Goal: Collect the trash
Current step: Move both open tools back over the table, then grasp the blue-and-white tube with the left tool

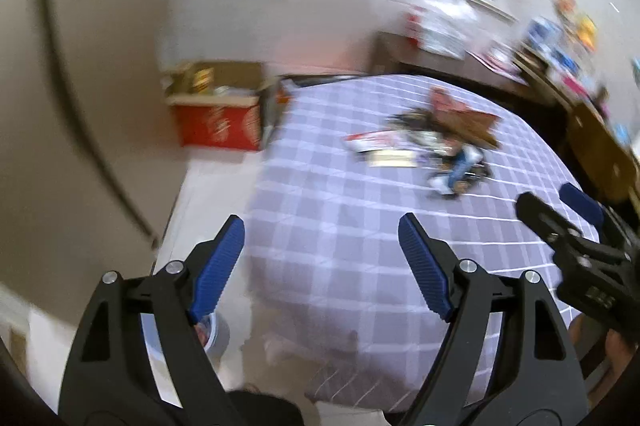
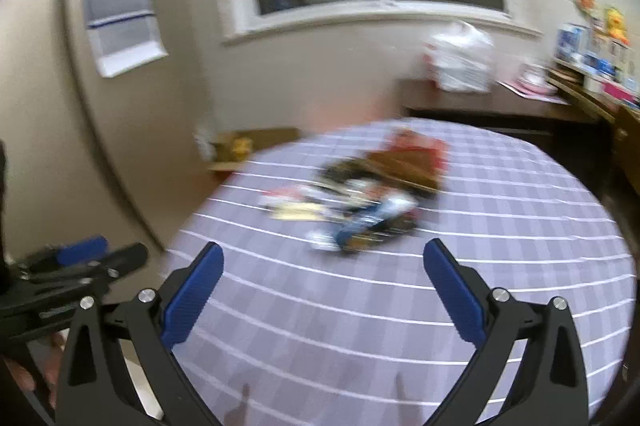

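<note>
A: At the far left of the left wrist view, what do you list?

B: Item one: a red cardboard box (image 1: 218,124) on the floor by the wall, left of centre, its flaps up. Beside it, filling the middle of the frame, the bed with its lilac checked cover (image 1: 340,226).

A: And your own tools?

B: Item two: my left gripper (image 1: 322,232), lower centre, blue pads spread wide with nothing between them, only the cover beyond. Item three: my right gripper (image 1: 560,202), entering at the lower right edge, also gaping and empty; in the right wrist view (image 2: 324,258) its fingers stand far apart over the cover.

A: The trash?

B: Item four: a blurred heap of wrappers and packets (image 1: 430,146), right of centre and above both grippers, lying on the cover well apart from the pads. In the right wrist view the same heap (image 2: 360,194) sits mid-frame, just above the gap between my fingers. Single pieces are too smeared to tell apart.

A: Further right?

B: Item five: a dark desk (image 2: 500,102) under the window, upper right, bearing a white plastic bag (image 2: 460,60).
</note>
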`<control>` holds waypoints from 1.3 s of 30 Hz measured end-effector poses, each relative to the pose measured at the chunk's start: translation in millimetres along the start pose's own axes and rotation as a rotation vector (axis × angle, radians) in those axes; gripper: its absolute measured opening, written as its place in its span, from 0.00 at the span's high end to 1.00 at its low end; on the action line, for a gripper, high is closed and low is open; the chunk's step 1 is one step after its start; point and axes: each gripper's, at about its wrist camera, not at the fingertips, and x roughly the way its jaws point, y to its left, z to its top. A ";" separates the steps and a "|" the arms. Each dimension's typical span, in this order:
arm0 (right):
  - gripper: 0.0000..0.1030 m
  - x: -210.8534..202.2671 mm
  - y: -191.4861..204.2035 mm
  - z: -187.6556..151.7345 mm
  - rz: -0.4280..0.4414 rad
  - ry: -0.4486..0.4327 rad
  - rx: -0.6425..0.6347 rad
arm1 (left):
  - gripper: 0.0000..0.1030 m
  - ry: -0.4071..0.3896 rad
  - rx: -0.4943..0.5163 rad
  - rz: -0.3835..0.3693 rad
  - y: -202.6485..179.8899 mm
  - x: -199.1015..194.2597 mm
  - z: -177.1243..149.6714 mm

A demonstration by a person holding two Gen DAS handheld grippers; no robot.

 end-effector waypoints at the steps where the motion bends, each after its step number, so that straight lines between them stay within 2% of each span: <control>1: 0.05 3.1 -16.9 0.2 -0.034 0.014 0.008 | 0.24 0.003 0.036 -0.021 -15.6 7.7 4.2; 2: 0.05 5.5 -27.0 -0.5 -0.052 0.023 0.014 | 0.24 0.005 0.067 -0.039 -30.2 15.5 8.0; 4: 0.05 13.1 -52.9 -0.2 -0.092 0.061 0.046 | 0.36 -0.001 0.111 -0.064 -54.4 26.6 14.0; 7: 0.05 20.9 -76.2 -3.9 -0.095 0.091 0.066 | 0.50 0.025 0.186 -0.111 -90.4 53.0 23.0; 10: 0.05 30.2 -87.8 -5.5 -0.096 0.117 0.071 | 0.53 0.047 0.240 -0.114 -116.0 80.0 30.6; 14: 0.05 46.7 -103.1 -2.4 -0.082 0.150 0.080 | 0.59 0.087 0.261 -0.112 -123.6 104.6 34.7; 16: 0.05 53.5 -107.9 0.4 -0.065 0.160 0.087 | 0.66 0.112 0.266 -0.105 -125.0 116.8 35.2; 18: 0.05 57.8 -108.6 2.7 -0.057 0.170 0.086 | 0.67 0.135 0.254 -0.104 -125.8 127.1 37.1; 20: 0.05 66.0 -109.7 3.8 -0.043 0.188 0.087 | 0.73 0.145 0.244 -0.111 -126.3 133.2 38.1; 22: 0.05 72.2 -110.9 3.5 -0.031 0.206 0.091 | 0.85 0.148 0.239 -0.117 -126.0 134.6 38.0; 24: 0.05 76.7 -112.0 3.8 -0.014 0.220 0.102 | 0.89 0.145 0.216 -0.127 -123.9 134.0 38.9; 30: 0.05 91.5 -108.0 16.6 0.044 0.266 0.132 | 0.91 0.073 0.052 -0.119 -95.4 113.9 42.7; 32: 0.05 99.5 -102.8 21.0 0.066 0.269 0.143 | 0.91 0.046 0.012 -0.097 -83.1 103.9 43.2; 35: 0.05 115.1 -96.6 22.2 0.086 0.290 0.176 | 0.91 0.014 -0.012 -0.005 -68.7 92.0 42.4; 39: 0.06 128.9 -83.6 21.2 0.094 0.273 0.171 | 0.91 0.021 -0.049 0.034 -47.6 86.7 38.9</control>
